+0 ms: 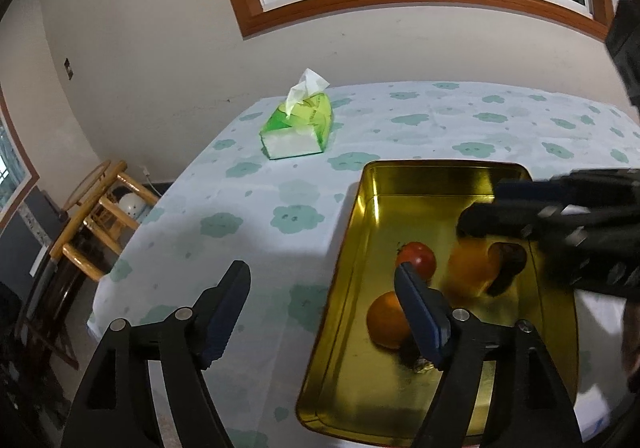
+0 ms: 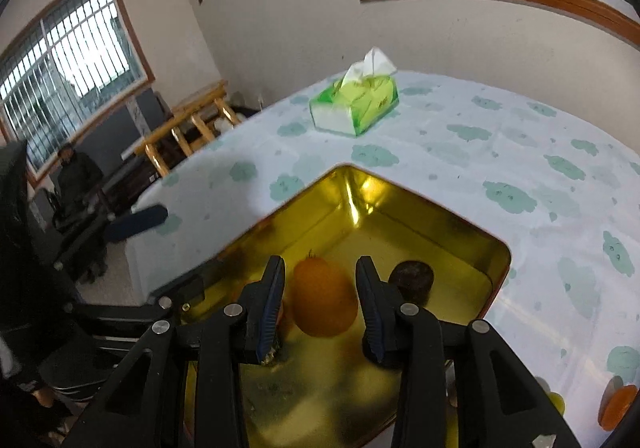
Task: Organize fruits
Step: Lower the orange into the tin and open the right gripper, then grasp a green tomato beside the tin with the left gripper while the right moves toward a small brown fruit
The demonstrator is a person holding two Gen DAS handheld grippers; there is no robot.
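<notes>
**Sorting fruit into a gold tray on a clouded cloth**

Covering most of both views, the table point(image 1: 384, 116) wears a pale blue cloth printed with green clouds. On it sits the gold metal tray point(image 1: 352, 248), shallow and rectangular, its shiny inside walls catching the light. Behind the tray, well apart from it and near the table's far edge, lies a green pack of tissues point(image 1: 298, 128) with one white sheet sticking up.

The left gripper point(image 1: 322, 288) hangs over the tray's left rim with its jaws released and nothing between them: one finger stands over the bare cloth, the other over the tray. The right gripper point(image 2: 320, 288) reaches into the tray from the other side. Its jaws stand to either side of an orange fruit point(image 2: 324, 298), and a gap shows on both sides, so the pads do not press on it.

Inside the tray lie four pieces. The orange fruit between the right jaws rests on the tray floor. A second orange point(image 1: 386, 322) lies nearer the left gripper, partly behind its finger. A red tomato point(image 1: 416, 258) sits just beyond that. A dark brown round fruit point(image 2: 412, 280) rests beside the right gripper's outer finger.

At the table's near right edge, outside the tray, another orange piece point(image 2: 620, 406) shows.
</notes>
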